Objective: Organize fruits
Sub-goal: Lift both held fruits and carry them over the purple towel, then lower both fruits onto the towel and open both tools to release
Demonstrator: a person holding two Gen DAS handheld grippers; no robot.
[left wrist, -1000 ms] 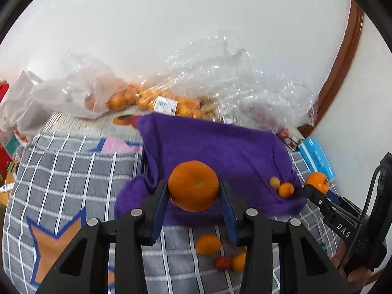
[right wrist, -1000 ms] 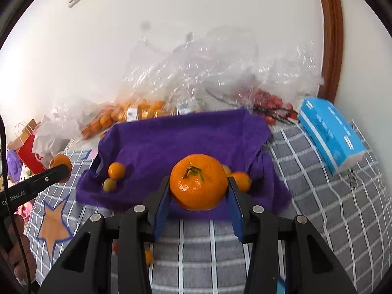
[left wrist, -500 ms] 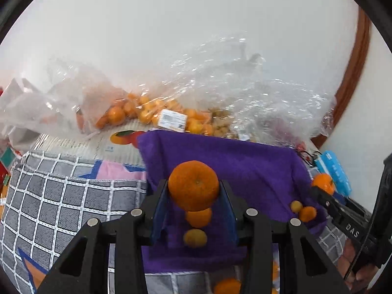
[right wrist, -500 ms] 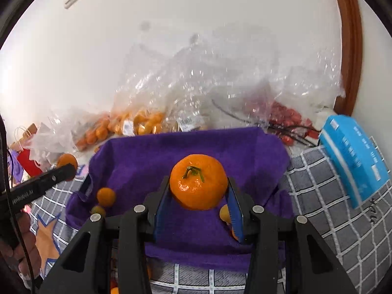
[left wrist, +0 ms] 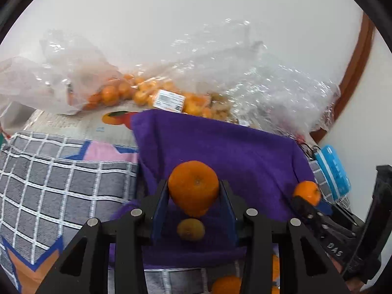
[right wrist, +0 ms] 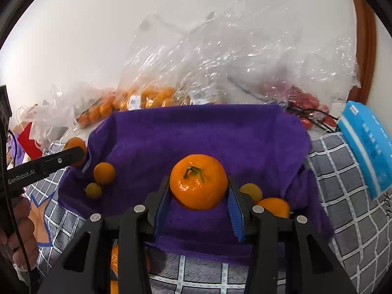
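In the left wrist view my left gripper (left wrist: 194, 196) is shut on a mandarin (left wrist: 193, 185), held over the near left part of a purple towel (left wrist: 220, 147). Right under it on the towel lies a small yellowish fruit (left wrist: 190, 229). My right gripper (right wrist: 199, 196) is shut on a mandarin with a green stem (right wrist: 198, 181) above the towel (right wrist: 196, 132) in the right wrist view. Two small fruits (right wrist: 104, 172) lie at the towel's left, and two more (right wrist: 273, 207) sit just right of my right fingers. Each gripper shows at the edge of the other's view, still carrying its mandarin (left wrist: 307, 192).
Plastic bags of mandarins (left wrist: 137, 95) and crumpled clear wrap (right wrist: 232, 56) stand behind the towel against the wall. Red fruits (right wrist: 303, 100) and a blue tissue pack (right wrist: 367, 144) are at the right. The towel lies on a grey checked cloth (left wrist: 49, 171), with loose fruit (left wrist: 226, 285) on its near side.
Both grippers have moved forward and down over the purple towel, each still holding its mandarin. The towel and the small fruits on it now look nearer.
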